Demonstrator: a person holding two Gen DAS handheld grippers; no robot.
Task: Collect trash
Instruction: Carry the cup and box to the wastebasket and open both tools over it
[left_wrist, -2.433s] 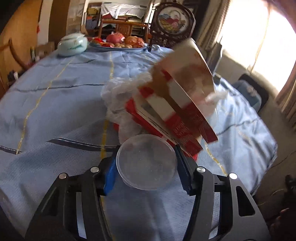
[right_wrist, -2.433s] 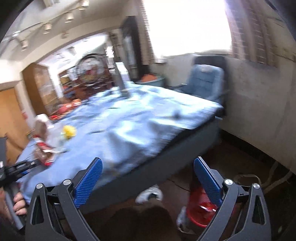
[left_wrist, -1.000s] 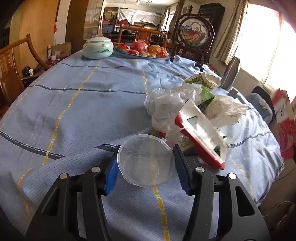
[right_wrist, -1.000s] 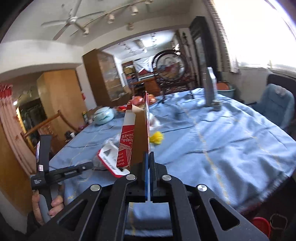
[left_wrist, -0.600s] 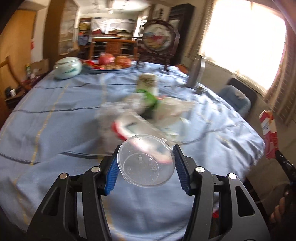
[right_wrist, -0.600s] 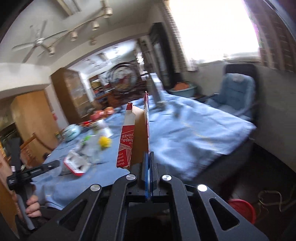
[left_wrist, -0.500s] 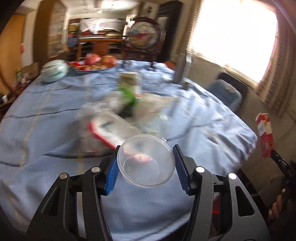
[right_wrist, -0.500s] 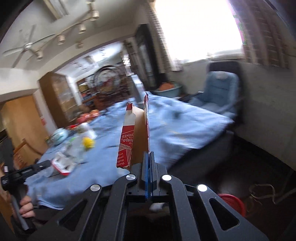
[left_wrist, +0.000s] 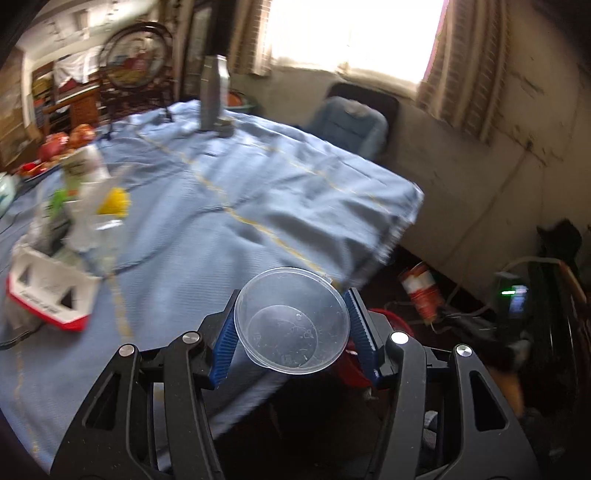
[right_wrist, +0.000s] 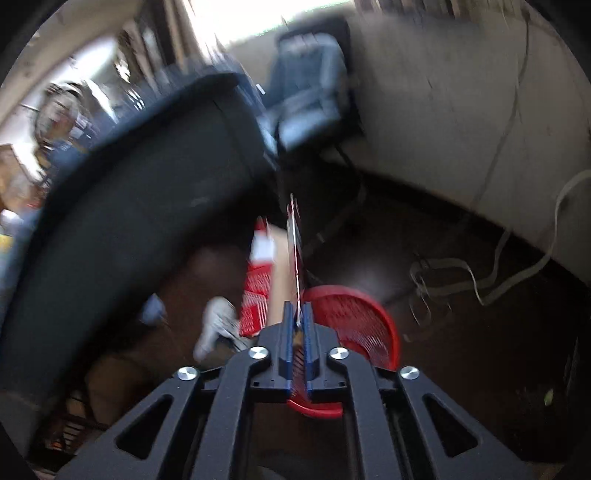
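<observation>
- The clear plastic cup (left_wrist: 291, 319) sits clamped between the blue pads (left_wrist: 224, 343) of the left gripper (left_wrist: 291, 332), its open mouth facing the camera, just past the edge of the blue tablecloth (left_wrist: 221, 177).
- Only the left wrist view shows the tabletop: a red-and-white box (left_wrist: 48, 291) with wrappers lies far to the left of the cup, with a yellow item (left_wrist: 114, 201) and a tall grey bottle (left_wrist: 212, 96) beyond it.
- Only the right wrist view shows the red-and-white carton (right_wrist: 273, 273) edge-on, rising straight out from the right gripper (right_wrist: 295, 321); its thin flap stands between the narrow-set pads (right_wrist: 286, 332), which are opening. A small gap shows on either side of the flap, so the pads no longer press it.
- The red mesh bin (right_wrist: 354, 321) lies directly under and just right of those fingertips; a white shoe (right_wrist: 214, 325) is on the floor to the left.
- A second ago both cameras looked across the table; now the left has swung toward the table's corner and window, and the right has dropped below the table edge toward the floor.
- The right jaws were then fully pressed together on the carton.
</observation>
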